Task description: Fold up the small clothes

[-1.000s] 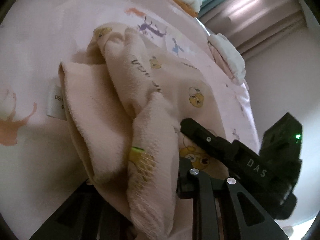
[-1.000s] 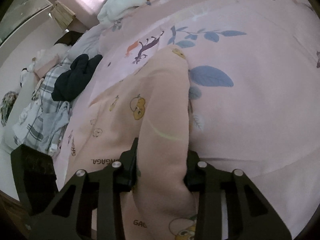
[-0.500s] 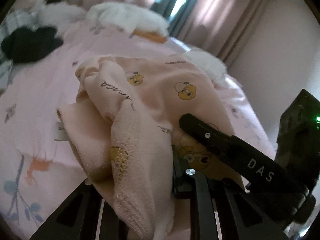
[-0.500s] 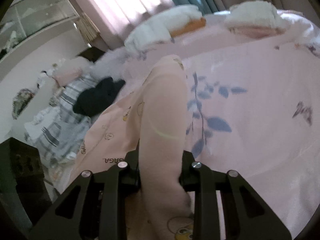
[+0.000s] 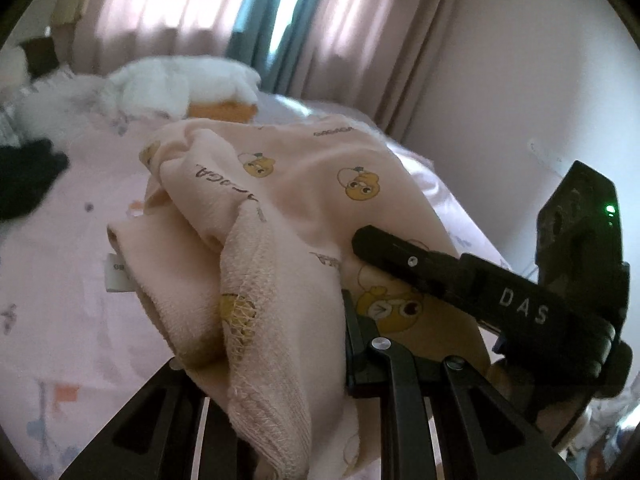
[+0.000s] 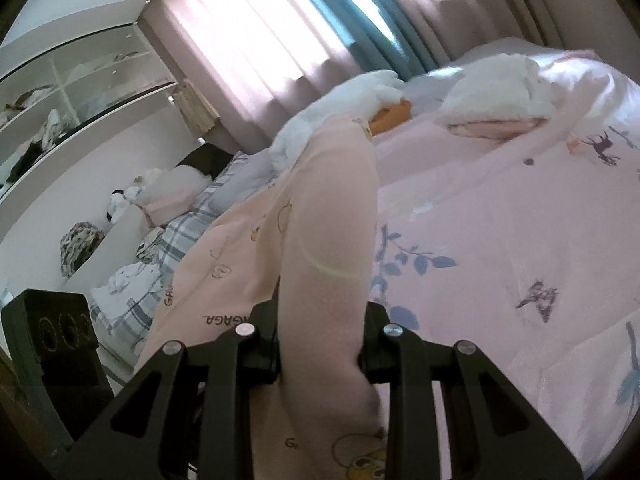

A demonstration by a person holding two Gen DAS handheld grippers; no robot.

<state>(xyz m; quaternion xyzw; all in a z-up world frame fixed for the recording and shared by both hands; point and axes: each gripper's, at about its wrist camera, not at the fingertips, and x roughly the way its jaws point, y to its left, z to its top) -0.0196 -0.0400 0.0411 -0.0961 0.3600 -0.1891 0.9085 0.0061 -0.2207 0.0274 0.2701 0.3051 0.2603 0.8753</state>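
In the left wrist view, the left gripper (image 5: pixel 280 364) at lower centre is clamped on a bunched fold of the peach garment (image 5: pixel 304 184), which fills mid-frame above the pink bed (image 5: pixel 52 280). In the right wrist view, the right gripper (image 6: pixel 320 344) at bottom centre pinches a rolled edge of the same garment (image 6: pixel 328 220); white pillows (image 6: pixel 492 92) lie upper right.

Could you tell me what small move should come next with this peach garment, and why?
Probably draw the two grippers apart. The left gripper and right gripper both clamp the garment, which hangs bunched and creased above the bed.
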